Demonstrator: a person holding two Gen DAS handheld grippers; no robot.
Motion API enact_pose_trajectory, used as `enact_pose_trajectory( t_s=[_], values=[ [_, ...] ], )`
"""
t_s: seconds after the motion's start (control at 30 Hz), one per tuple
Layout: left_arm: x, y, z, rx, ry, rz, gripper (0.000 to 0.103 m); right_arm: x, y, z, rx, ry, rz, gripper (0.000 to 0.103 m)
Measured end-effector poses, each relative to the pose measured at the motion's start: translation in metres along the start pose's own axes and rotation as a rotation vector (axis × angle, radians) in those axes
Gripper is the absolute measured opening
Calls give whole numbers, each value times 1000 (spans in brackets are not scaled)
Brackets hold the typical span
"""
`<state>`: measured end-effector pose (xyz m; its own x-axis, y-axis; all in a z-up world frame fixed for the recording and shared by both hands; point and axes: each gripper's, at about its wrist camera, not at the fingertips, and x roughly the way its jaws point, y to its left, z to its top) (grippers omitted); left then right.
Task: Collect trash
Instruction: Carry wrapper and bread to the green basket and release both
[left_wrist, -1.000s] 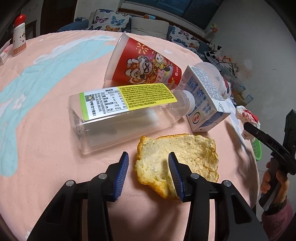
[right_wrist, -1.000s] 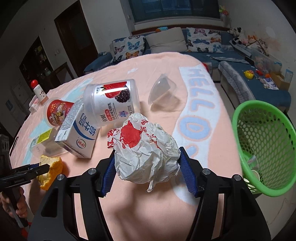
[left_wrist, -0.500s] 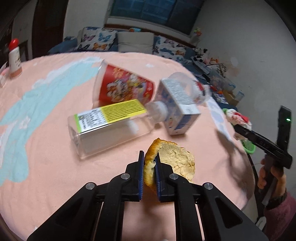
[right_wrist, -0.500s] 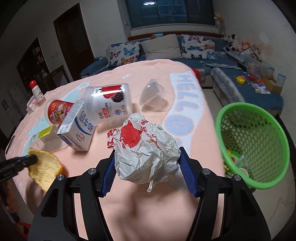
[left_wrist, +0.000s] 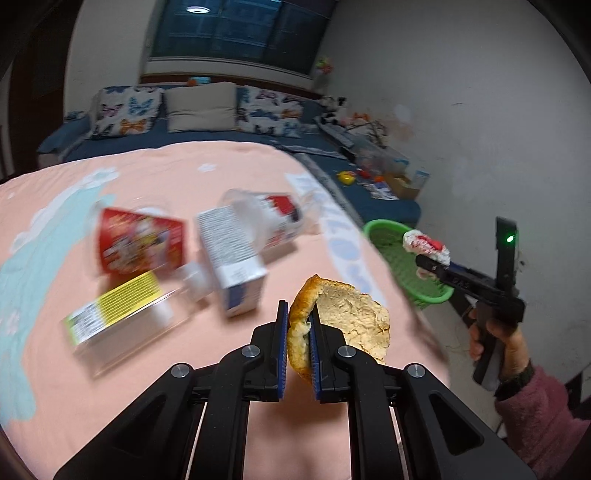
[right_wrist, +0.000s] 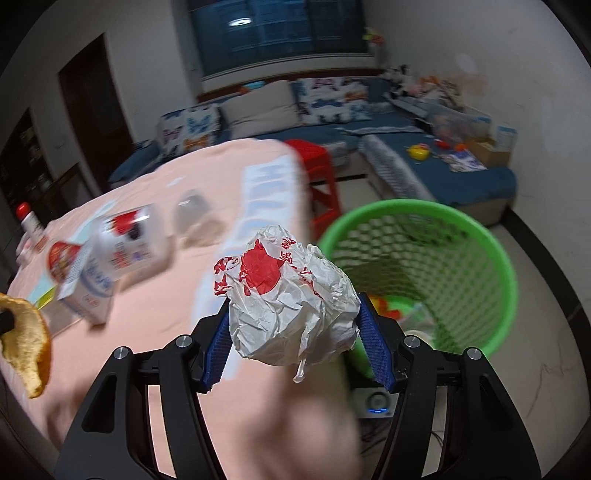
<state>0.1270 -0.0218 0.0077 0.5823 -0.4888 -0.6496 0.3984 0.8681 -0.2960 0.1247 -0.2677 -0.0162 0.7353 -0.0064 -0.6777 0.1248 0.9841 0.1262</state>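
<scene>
Left tongs (left_wrist: 298, 343) pinched tight on the orange peel (left_wrist: 343, 321), peel lifted clear of the desk (left_wrist: 221, 162) and standing on edge btwn the blue pads. Right tongs (right_wrist: 291, 343) clamped on the crumpled paper wrapper (right_wrist: 288, 299), white w/ red print, held up in the air just beside the green basket (right_wrist: 491, 258), which sits on the floor past the desk edge w/ some scraps already in it. Left on the pink cloth: 1 clear bottle (left_wrist: 118, 317) on its side, 1 milk carton (left_wrist: 232, 258), 1 red cup (left_wrist: 140, 243) tipped over, 1 yogurt tub (left_wrist: 273, 218) behind them, all close together. Background blurred.
</scene>
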Motion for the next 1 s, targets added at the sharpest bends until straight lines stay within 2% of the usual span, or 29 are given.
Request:
enact_pose_trajectory(
  t_s=[0.2,0.37,0.6,0.73,1.0],
  values=[
    [34,-36,32,77,8,-44,10,5,-50,9,49,7,-95,63],
    [61,-62,52,116,17,-60,10,17,-79,13,89,27,-124,65],
    [98,-93,77,168,33,-74,10,38,-106,10,125,55,-141,69],
    [116,-109,88,188,41,-89,10,43,-112,8,136,58,-141,78],
    [155,-150,105,250,58,-119,10,25,-121,3,135,21,-163,78]
  ],
)
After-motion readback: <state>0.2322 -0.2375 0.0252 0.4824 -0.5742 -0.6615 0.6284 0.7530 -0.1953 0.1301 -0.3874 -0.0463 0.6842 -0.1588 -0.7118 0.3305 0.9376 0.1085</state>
